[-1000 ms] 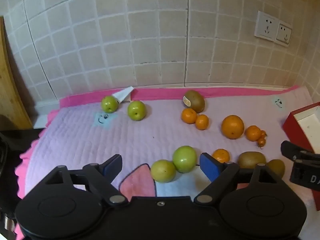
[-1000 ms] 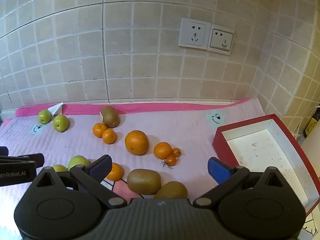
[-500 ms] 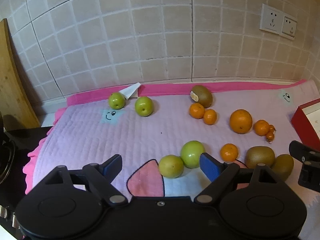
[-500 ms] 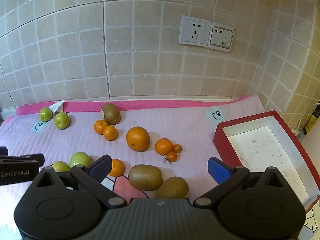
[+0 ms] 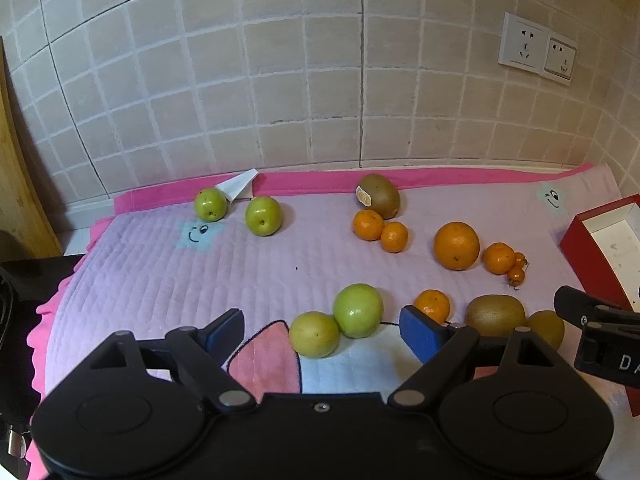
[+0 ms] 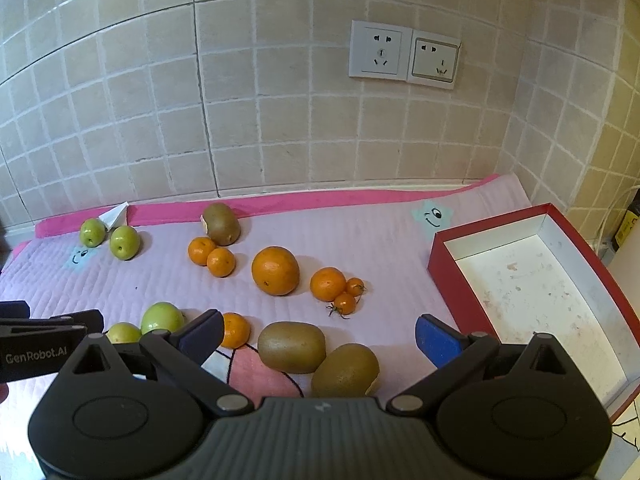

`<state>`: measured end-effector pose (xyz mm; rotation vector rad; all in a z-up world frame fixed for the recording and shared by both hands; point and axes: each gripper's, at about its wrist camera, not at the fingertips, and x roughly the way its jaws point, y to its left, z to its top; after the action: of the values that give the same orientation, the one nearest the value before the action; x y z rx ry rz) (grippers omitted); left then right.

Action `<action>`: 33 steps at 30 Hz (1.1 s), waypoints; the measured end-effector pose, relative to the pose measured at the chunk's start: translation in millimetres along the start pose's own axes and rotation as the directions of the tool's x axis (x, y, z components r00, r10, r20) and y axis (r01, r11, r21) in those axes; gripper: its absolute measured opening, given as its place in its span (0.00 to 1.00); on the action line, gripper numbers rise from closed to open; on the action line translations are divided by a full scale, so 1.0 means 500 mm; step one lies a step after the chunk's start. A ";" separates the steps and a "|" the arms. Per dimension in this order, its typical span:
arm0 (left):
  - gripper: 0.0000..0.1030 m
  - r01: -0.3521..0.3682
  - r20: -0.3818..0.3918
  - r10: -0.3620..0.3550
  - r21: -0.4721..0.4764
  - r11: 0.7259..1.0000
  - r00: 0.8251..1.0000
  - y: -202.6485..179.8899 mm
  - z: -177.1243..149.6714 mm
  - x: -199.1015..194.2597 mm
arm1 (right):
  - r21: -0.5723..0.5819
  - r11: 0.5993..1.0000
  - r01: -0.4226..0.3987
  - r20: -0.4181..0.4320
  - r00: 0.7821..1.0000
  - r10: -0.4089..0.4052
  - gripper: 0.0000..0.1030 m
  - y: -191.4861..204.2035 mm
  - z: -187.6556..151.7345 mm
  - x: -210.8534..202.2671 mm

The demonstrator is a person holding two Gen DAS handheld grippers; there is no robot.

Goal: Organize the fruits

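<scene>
Both views shifted slightly; left gripper (image 5: 322,332) jaws open around two green apples (image 5: 336,322), right gripper (image 6: 320,338) jaws open over two kiwis (image 6: 316,354).

Beige tiled wall (image 6: 280,128) w/ double socket (image 6: 404,55); wood panel (image 5: 16,184) at left.

Your green apples (image 5: 354,310) sit near left, two kiwis (image 6: 291,346) touching near centre, oranges (image 6: 275,270) mid-mat, red box (image 6: 448,280) right, open.
</scene>
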<state>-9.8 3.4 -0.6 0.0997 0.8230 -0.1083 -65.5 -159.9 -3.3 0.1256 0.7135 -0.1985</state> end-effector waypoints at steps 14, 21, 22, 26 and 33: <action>0.98 -0.036 0.025 0.035 0.037 0.999 0.999 -0.012 -0.003 -0.005 | 0.008 1.000 -0.010 -0.006 1.000 0.010 1.00 -0.002 0.001 0.002; 0.98 -0.035 0.014 0.035 0.020 0.999 0.999 -0.005 -0.004 -0.001 | -0.004 1.000 -0.022 -0.005 1.000 0.022 1.00 0.008 0.002 0.001; 0.98 -0.037 0.013 0.037 0.023 0.999 0.999 -0.004 -0.005 -0.001 | -0.005 1.000 -0.021 -0.004 1.000 0.021 1.00 0.011 0.002 0.001; 0.98 -0.041 0.011 0.041 0.025 0.999 0.999 0.001 -0.007 0.000 | -0.006 1.000 -0.025 -0.004 1.000 0.025 1.00 0.012 0.003 0.000; 0.98 -0.030 0.012 0.030 0.019 0.999 0.999 0.013 -0.007 0.003 | -0.002 1.000 -0.031 -0.014 0.999 0.031 1.00 0.014 0.002 0.001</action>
<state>-10.6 10.0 -3.9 0.1290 0.8085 -0.0880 -63.0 -153.4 -2.8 0.1364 0.7251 -0.1671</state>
